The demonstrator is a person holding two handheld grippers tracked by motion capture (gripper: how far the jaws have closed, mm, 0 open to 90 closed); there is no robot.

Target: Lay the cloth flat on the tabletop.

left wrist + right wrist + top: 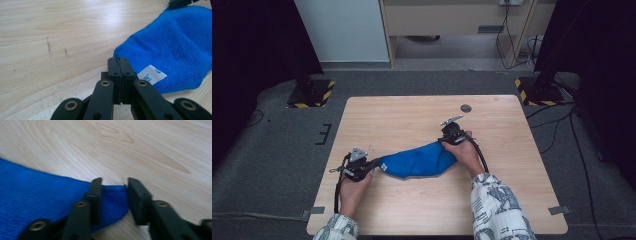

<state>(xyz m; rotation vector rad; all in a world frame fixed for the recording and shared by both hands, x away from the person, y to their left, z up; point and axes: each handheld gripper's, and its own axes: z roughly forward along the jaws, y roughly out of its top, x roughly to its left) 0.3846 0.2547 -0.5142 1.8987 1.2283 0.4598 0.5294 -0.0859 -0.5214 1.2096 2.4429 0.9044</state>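
Your left claw (119,65) lies low on the surface (412,120), jaws pressed together just beside the blue cloth (419,160); your right claw (113,188) stands narrowly parted around its corner.

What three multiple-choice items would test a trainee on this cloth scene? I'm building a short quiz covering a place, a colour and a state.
1. Where does the cloth lie?
A. between the two grippers
B. on the floor
C. at the table's far edge

2. What colour is the cloth?
A. red
B. blue
C. green

3. How do the left gripper fingers stand?
A. wide apart
B. pressed together
C. around a cup

Key: 1 A, the high view shows it between the left gripper and the right gripper. 2 B, it is blue in every view. 3 B, the left gripper view shows them meeting.
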